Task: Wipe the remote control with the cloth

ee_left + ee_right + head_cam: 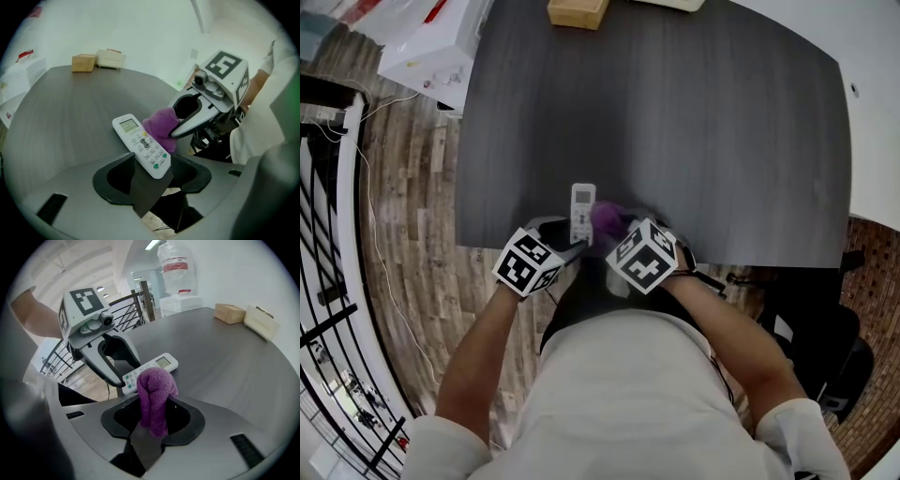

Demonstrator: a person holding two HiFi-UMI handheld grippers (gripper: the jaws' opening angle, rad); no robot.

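Head view: the remote (pixel 583 214) lies on the dark table (pixel 722 141), at its near edge and pointing away from the person. The purple cloth (pixel 607 217) touches the remote's right side. The left gripper (pixel 567 248) comes at the remote's near end and the right gripper (pixel 619 234) is just right of it. A wooden box (pixel 577 11) sits well beyond the remote, at the far edge.

Left gripper view: the left gripper (pixel 157 180) is closed on the near end of the remote (pixel 140 144), buttons up. The cloth (pixel 160 127) presses against the remote's right edge, carried by the right gripper (pixel 176 132).

Right gripper view: the right gripper (pixel 152 427) pinches the bunched cloth (pixel 154 394), whose top rests on the remote (pixel 159 365). The left gripper (pixel 117 378) straddles the remote's near end.
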